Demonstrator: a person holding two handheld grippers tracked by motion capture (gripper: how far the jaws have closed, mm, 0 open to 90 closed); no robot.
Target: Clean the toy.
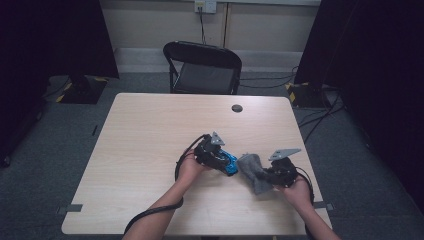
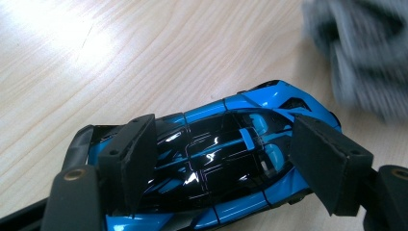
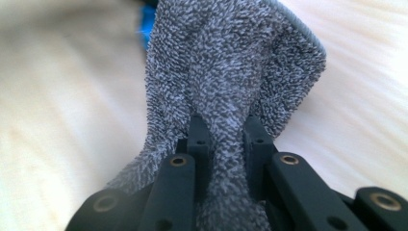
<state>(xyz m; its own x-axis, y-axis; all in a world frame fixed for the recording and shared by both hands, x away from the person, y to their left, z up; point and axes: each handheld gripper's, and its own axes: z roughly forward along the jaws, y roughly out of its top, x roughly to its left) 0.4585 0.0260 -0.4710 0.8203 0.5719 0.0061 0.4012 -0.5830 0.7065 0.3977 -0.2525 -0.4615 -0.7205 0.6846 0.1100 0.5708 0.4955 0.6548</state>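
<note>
The left gripper (image 1: 225, 159) grips a blue and black toy sports car (image 2: 211, 159) — its two black pads (image 2: 137, 161) press on the car's flanks with the jaws set wide, the car's glossy black roof showing between them in the left gripper view. The car sits low on the pale wooden table (image 1: 150, 135), its nose pointing away from the left hand (image 1: 189, 167) toward the cloth.

The right gripper (image 1: 265, 175) is clamped tight on a grey terry cloth (image 3: 231, 72) — the jaws are nearly together, with a bunched fold of the fabric pinched between them. In the right gripper view the cloth rises from the jaws and spreads wide, and a sliver of the blue car shows just behind its upper left edge. From above, the cloth hangs crumpled from the right gripper, its near end just beside the car's front; whether the two touch cannot be told. The right hand (image 1: 296, 192) holds its gripper near the table's front right part.

Beyond the table's far edge stands a black folding chair (image 1: 202, 67).
</note>
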